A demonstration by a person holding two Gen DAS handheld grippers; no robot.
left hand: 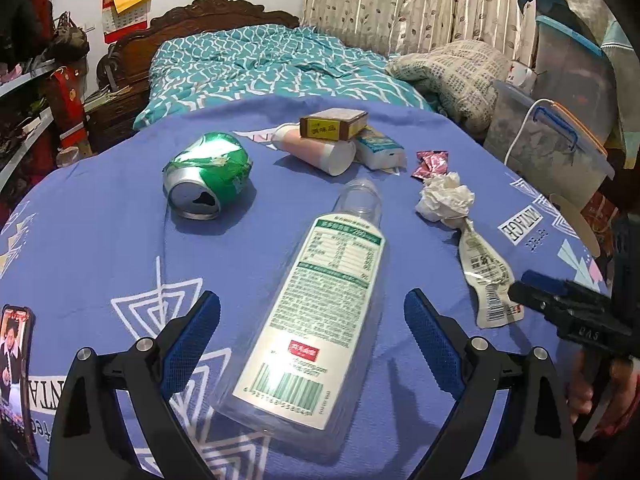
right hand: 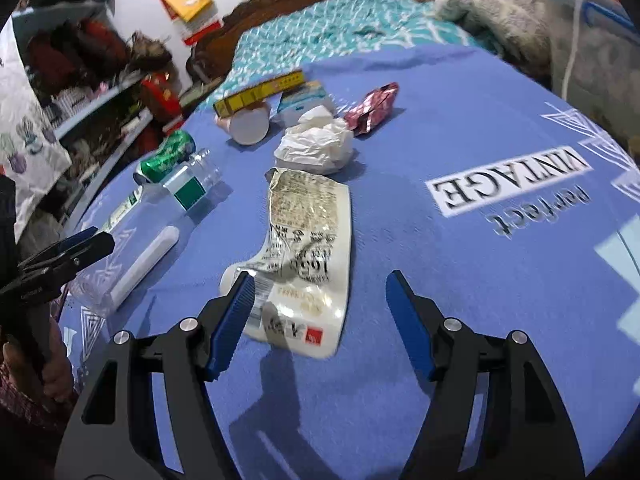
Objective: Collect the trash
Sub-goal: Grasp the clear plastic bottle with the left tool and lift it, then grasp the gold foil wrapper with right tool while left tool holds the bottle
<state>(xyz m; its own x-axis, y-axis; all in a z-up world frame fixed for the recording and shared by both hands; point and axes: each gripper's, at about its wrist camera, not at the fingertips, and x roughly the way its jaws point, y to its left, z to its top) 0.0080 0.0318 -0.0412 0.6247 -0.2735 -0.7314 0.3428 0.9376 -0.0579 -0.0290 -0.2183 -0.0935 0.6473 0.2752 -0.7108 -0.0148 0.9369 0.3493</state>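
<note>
Your left gripper [left hand: 312, 336] stands wide, released, straddling the clear plastic bottle with the green-and-white label [left hand: 316, 312], which lies flat on the blue-clothed desk [left hand: 100, 240]; the pads don't press it, so you seem lined up to close on its body. Your right gripper [right hand: 320, 320] is also unclenched and grasps nothing. Its left pad overlaps the flattened, crumpled white printed pouch [right hand: 308, 248] lying just ahead of it. The other trash sits farther back: a crushed green can [left hand: 208, 176] and a wad of white tissue [left hand: 446, 198]. No bin is in view. The right wrist view is motion-blurred, so whether that pad touches the pouch is unclear.
</note>
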